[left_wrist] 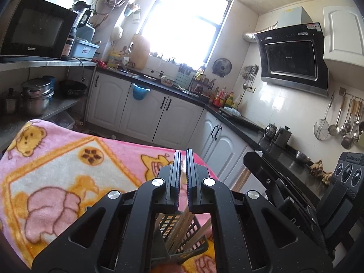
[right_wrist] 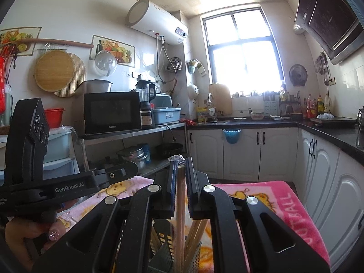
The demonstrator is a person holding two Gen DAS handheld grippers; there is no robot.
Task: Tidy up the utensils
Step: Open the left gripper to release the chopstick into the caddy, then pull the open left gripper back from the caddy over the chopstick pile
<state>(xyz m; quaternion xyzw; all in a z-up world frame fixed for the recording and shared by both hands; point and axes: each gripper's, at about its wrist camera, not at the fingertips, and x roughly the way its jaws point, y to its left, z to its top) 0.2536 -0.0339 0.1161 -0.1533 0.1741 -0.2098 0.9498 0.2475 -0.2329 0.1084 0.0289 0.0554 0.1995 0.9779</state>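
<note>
A black slotted utensil basket (left_wrist: 195,245) (right_wrist: 163,238) stands on a pink cartoon blanket (left_wrist: 56,170) (right_wrist: 273,195), just under both grippers. Several wooden chopsticks (left_wrist: 182,225) (right_wrist: 196,229) stand in it. My right gripper (right_wrist: 180,161) is shut on one upright wooden chopstick (right_wrist: 180,195), whose lower end reaches down into the basket. A scrap of clear plastic sits at its fingertips. My left gripper (left_wrist: 181,153) is shut, and I see nothing gripped between its pads. In the left wrist view the right gripper (left_wrist: 250,157) is close on the right. In the right wrist view the left gripper (right_wrist: 134,167) is close on the left.
A person's hand (right_wrist: 22,234) holds the left gripper's handle. Behind the blanket is a steel shelf with pots (left_wrist: 36,97) and a microwave (left_wrist: 36,31). White cabinets under a black counter (left_wrist: 238,118) run along the back and right. Ladles hang on the right wall (left_wrist: 345,125).
</note>
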